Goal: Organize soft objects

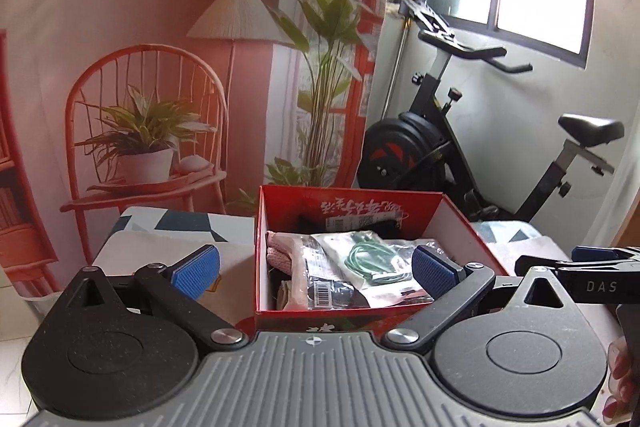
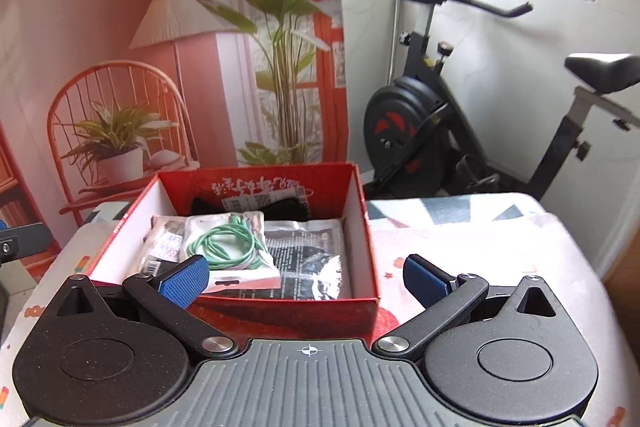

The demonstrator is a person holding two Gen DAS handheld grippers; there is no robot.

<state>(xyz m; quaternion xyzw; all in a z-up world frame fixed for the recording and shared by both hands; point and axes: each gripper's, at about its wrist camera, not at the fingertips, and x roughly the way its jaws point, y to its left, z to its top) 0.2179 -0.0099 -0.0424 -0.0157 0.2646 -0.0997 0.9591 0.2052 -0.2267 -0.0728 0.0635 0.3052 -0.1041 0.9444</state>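
Note:
A red cardboard box sits on the table, open at the top. Inside lie several packaged soft items: a clear bag with a green cord, a pink knitted item, a dark printed packet and a black item at the back. My left gripper is open and empty just above the box's near edge. My right gripper is open and empty at the box's near right corner. The right gripper also shows at the right edge of the left wrist view.
The table has a patterned cloth. An exercise bike stands behind the table by the window. A backdrop printed with a chair, a lamp and plants hangs behind on the left.

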